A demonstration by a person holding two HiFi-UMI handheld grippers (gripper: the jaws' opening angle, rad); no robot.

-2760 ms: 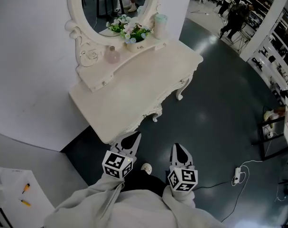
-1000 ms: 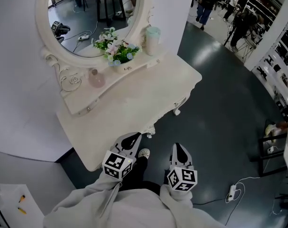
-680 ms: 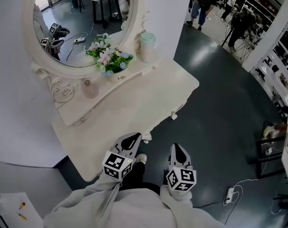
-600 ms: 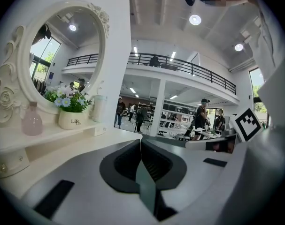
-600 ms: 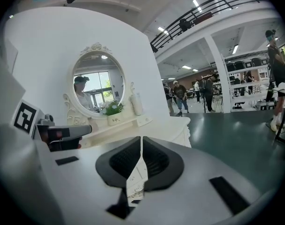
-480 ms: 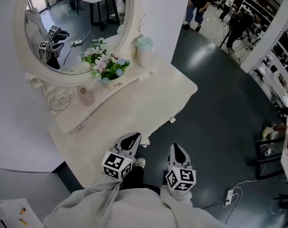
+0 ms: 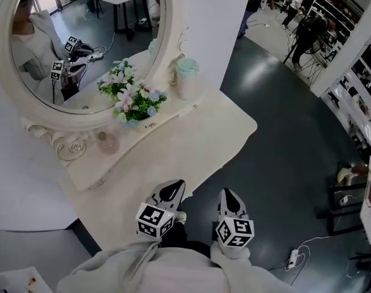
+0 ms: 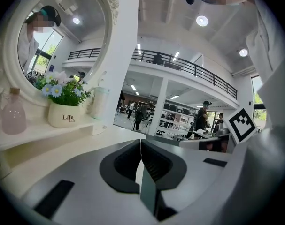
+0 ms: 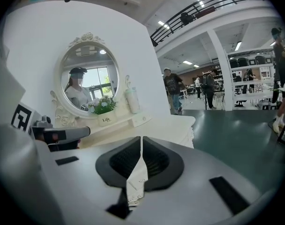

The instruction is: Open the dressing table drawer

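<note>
The left claw (image 7: 171,188) and right claw (image 7: 230,195) are both pressed together, gripping nothing. The left hangs at the near edge of the white counter (image 7: 191,139), the right beside it over the floor (image 7: 283,133). The drawer, probably under that edge, is hidden.

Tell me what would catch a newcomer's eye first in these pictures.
The ornate white oval mirror dominates the upper left of the head view, standing on a cream dressing table. On the shelf below the mirror sits a pot of flowers, with a pale green cup to its right and a pink bottle to its left. At the bottom, the left gripper and right gripper point toward the table, jaws together and empty.
</note>
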